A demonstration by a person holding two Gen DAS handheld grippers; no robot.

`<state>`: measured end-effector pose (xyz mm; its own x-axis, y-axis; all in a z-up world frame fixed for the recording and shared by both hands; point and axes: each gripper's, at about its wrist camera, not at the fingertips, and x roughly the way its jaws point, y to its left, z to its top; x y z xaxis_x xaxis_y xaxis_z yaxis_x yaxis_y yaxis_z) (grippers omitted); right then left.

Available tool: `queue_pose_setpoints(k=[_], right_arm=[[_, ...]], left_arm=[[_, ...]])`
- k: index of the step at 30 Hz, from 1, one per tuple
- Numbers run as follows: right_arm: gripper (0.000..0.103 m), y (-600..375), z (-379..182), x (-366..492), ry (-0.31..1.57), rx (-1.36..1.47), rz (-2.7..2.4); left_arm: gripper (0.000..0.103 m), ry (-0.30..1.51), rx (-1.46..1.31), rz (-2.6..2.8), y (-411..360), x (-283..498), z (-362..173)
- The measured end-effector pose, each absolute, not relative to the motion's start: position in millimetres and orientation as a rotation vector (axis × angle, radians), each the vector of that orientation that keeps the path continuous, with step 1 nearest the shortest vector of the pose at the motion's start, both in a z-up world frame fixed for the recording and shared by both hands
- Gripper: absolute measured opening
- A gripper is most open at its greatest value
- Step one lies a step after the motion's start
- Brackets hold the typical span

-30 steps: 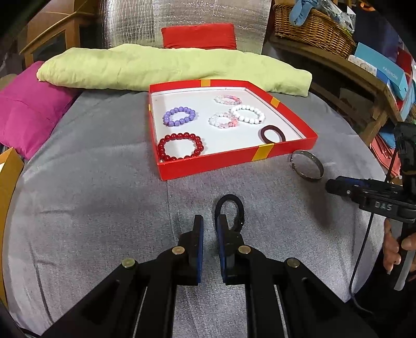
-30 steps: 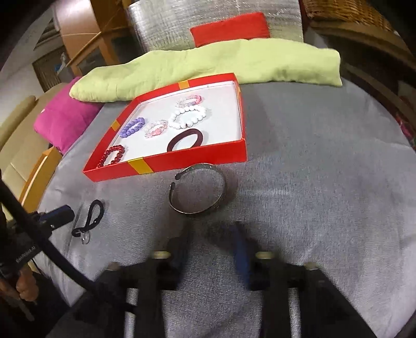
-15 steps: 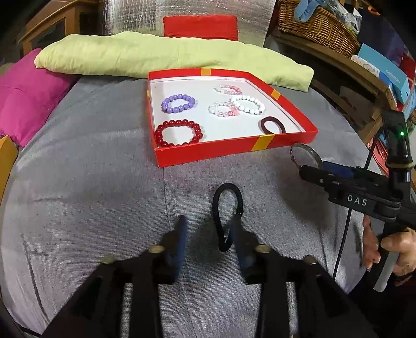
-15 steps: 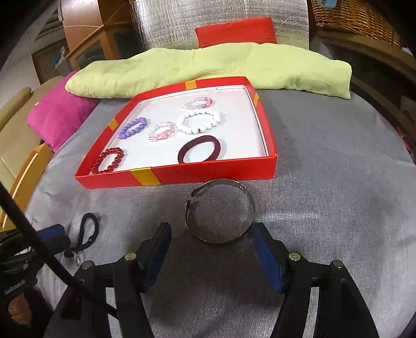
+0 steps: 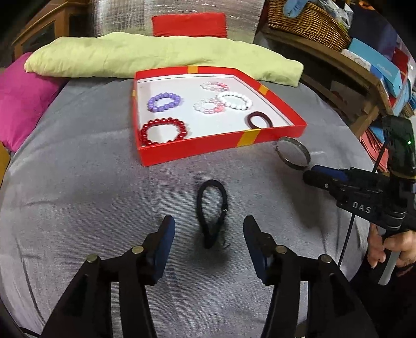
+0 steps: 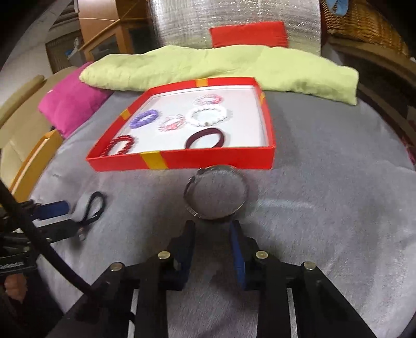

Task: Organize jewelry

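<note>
A black elastic loop lies on the grey cloth. Its near end sits between the fingertips of my left gripper, whose jaws are opening with the pads clear of the loop. A silver open bangle lies just in front of the red tray. My right gripper is right behind the bangle's near rim. Its jaws are closing, and I see no pad pressing on the bangle. The tray holds a purple bracelet, a red one, a white one, two pink-clear ones and a maroon band.
A long green cushion lies behind the tray, with a pink cushion at the left. A wooden shelf with a wicker basket stands at the right. A person's hand grips the right tool's handle.
My left jaws have gone from shut to wide apart on either side of the black loop. The right gripper has drawn up to the bangle, and its jaws have opened and then narrowed.
</note>
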<state>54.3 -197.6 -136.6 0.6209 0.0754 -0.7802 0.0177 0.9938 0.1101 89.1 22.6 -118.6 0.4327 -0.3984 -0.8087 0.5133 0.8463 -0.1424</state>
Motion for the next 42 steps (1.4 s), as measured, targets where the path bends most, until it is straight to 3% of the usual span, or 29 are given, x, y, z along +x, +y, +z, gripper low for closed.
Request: queue_pose_setpoints(k=[3, 4, 5, 7, 13, 17, 23, 42], right_arm=[[0.033, -198.9, -133.8, 50.9, 0.911, 0.123, 0.069], [0.041, -198.9, -133.6, 51.6, 0.914, 0.119, 0.067], [0.057, -199.8, -133.6, 53.2, 0.915, 0.116, 0.058], [0.069, -202.6, -132.7, 55.9, 0.896, 0.116, 0.03], [0.069, -199.5, -139.7, 75.2, 0.871, 0.075, 0.016], [0.063, -193.5, -143.8, 83.2, 0.84, 0.007, 0.008], [0.062, -186.6, -143.5, 76.4, 0.823, -0.027, -0.002], [0.062, -194.4, -119.1, 32.4, 0.758, 0.039, 0.088]], left_arm=[[0.059, 0.968, 0.153, -0.574, 17.5, 87.2, -119.8], [0.059, 0.968, 0.155, -0.575, 16.7, 87.2, -120.3], [0.059, 0.969, 0.158, -0.576, 15.8, 87.2, -121.0], [0.059, 0.972, 0.159, -0.576, 14.4, 88.4, -122.9], [0.058, 1.004, 0.099, -0.59, 16.2, 95.6, -128.7], [0.034, 1.02, 0.088, -0.594, 16.3, 97.1, -132.8], [0.015, 1.002, 0.115, -0.599, 13.0, 93.9, -131.7], [0.011, 0.904, 0.116, -0.52, 24.6, 94.4, -113.0]])
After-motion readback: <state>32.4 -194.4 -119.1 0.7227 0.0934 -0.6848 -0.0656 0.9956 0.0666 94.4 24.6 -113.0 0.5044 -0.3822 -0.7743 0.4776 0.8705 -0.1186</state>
